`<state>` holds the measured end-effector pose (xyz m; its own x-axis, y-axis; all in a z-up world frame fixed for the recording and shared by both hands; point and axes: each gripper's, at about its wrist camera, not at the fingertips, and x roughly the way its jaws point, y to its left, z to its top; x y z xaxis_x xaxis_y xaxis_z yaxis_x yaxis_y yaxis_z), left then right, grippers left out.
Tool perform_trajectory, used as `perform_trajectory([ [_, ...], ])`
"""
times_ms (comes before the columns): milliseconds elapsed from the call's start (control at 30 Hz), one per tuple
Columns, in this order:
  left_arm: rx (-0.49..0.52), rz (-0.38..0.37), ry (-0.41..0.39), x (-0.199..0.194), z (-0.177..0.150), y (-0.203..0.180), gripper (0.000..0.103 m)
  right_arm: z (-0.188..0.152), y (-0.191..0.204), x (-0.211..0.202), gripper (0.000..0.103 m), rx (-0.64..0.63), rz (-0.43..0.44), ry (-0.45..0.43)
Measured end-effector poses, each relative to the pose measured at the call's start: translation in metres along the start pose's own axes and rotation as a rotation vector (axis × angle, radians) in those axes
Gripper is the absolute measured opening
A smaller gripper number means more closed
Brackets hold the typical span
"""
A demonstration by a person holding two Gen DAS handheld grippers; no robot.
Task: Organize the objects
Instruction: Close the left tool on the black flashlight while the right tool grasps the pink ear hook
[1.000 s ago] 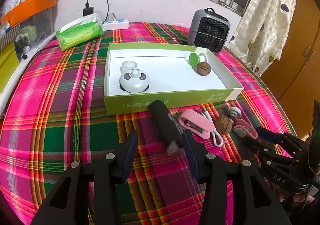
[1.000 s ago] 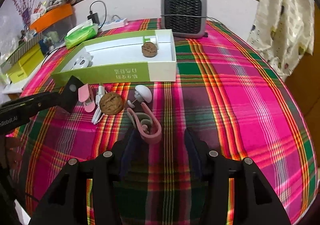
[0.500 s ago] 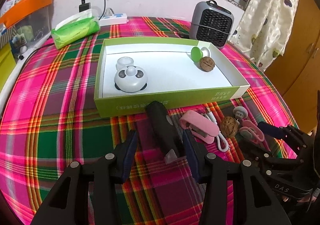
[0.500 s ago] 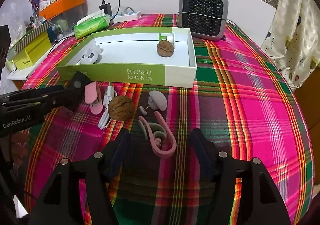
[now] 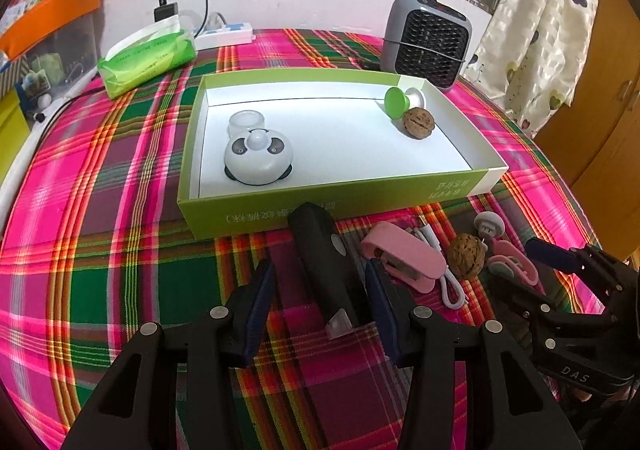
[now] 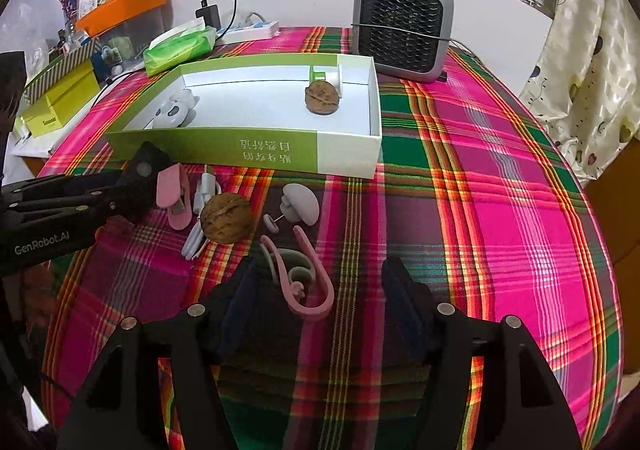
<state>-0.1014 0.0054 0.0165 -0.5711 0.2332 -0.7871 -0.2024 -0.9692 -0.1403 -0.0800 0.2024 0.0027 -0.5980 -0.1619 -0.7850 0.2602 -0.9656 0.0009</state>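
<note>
A green box point(image 5: 340, 206) with a white inside holds a panda-shaped white gadget point(image 5: 258, 160), a clear cup point(image 5: 246, 122), a green-and-white piece point(image 5: 396, 100) and a walnut point(image 5: 418, 122). In front of it on the plaid cloth lie a black device point(image 5: 320, 250), a pink case point(image 5: 404, 256), a white cable point(image 5: 452, 286), a second walnut point(image 6: 227, 218), a white mushroom-shaped pin point(image 6: 300, 202) and a pink clip point(image 6: 304, 282). My left gripper point(image 5: 318, 264) is open, its fingers either side of the black device. My right gripper point(image 6: 319, 262) is open wide around the pink clip, which rests on the cloth.
A grey heater point(image 5: 426, 40) stands behind the box at the right. A green tissue pack point(image 5: 146, 62) and a power strip point(image 5: 224, 36) lie at the back left. Yellow boxes point(image 6: 60, 106) crowd the left edge. A curtain point(image 6: 592, 70) hangs at the right.
The right gripper's jaws have spread apart from the pink clip, which now lies loose between them. The left gripper has hardly moved, with the black device still between its fingers.
</note>
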Motion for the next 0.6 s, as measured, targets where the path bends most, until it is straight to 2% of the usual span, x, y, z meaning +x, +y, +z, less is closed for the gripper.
perform_trajectory([
  [500,0.003,0.021,-0.006,0.0004,-0.0006,-0.0017,0.045,-0.0003,-0.0018,-0.0007,0.062,0.001,-0.001,-0.001],
  [600,0.007,0.034,-0.006,0.0004,-0.0009,-0.0018,0.040,-0.0010,-0.0033,-0.0020,0.058,0.006,-0.005,-0.004],
])
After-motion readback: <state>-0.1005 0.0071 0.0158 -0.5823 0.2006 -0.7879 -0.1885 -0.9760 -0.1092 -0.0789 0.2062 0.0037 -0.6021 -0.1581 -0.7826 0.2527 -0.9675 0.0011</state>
